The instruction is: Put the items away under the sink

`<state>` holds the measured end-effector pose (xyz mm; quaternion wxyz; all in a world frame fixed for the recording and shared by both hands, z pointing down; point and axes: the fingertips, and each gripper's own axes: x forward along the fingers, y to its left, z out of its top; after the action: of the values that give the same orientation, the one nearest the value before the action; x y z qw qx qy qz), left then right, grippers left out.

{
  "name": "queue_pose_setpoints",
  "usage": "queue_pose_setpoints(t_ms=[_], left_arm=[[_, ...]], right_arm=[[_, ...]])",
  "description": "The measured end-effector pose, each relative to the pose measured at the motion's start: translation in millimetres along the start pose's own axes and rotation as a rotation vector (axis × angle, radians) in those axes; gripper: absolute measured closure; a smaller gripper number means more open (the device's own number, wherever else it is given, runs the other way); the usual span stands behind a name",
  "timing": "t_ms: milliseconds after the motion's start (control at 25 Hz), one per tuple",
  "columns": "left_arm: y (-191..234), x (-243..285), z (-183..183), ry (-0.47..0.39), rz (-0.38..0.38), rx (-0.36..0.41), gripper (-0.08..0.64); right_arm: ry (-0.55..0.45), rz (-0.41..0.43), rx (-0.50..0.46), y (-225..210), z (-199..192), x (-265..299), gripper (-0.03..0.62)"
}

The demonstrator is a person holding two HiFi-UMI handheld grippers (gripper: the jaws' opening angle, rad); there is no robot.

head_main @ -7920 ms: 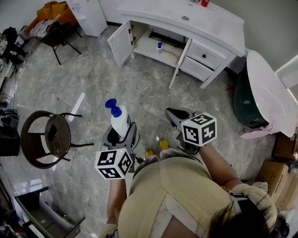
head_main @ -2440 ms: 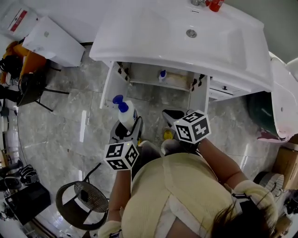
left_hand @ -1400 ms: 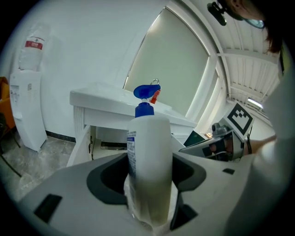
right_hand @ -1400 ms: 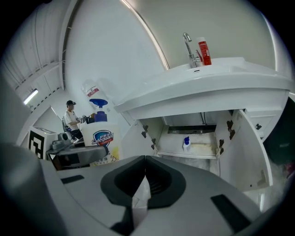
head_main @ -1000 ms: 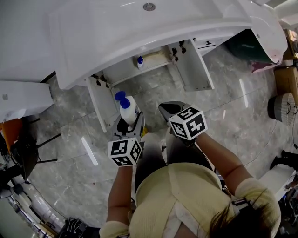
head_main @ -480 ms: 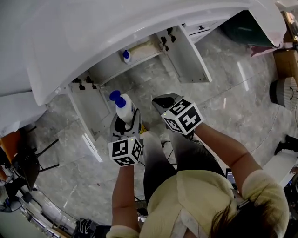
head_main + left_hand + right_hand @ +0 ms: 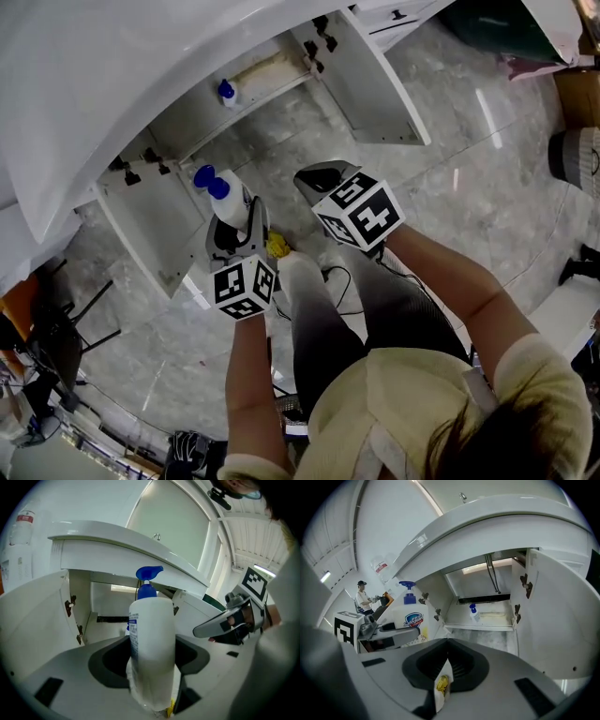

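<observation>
My left gripper [image 7: 234, 214] is shut on a white pump bottle [image 7: 232, 201] with a blue pump head, held upright; in the left gripper view the bottle [image 7: 152, 644] fills the gap between the jaws. My right gripper [image 7: 307, 178] is beside it to the right, its jaws meeting at the tip [image 7: 447, 641] with nothing held. Both point at the open cabinet [image 7: 253, 80] under the white sink [image 7: 112, 56]. A small white bottle with a blue cap [image 7: 474, 613] stands on the cabinet floor at the back.
The two cabinet doors stand wide open, the left door [image 7: 150, 225] and the right door [image 7: 370, 84]. A drain pipe [image 7: 492, 573] runs down inside. The floor is grey marble [image 7: 450, 187]. A dark green bin [image 7: 497, 23] stands at the right.
Both grippers have come closer to the open cabinet, the left one still carrying the pump bottle. The sink top now fills more of the head view.
</observation>
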<state>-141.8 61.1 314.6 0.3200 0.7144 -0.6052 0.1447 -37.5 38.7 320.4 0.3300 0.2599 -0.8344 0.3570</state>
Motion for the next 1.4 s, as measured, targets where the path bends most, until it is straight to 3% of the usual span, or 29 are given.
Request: queue_pose_setpoints(t_ms=[560, 1400], left_arm=[[29.9, 80.0, -34.4, 0.025, 0.019, 0.042, 0.267], [89.5, 149.2, -75.2, 0.049, 0.069, 0.110, 0.267]], right_arm=[[-0.022, -0.022, 0.107, -51.2, -28.0, 59.0, 0.566], [-0.016, -0.039, 0.113, -81.4, -57.3, 133.3, 0.566]])
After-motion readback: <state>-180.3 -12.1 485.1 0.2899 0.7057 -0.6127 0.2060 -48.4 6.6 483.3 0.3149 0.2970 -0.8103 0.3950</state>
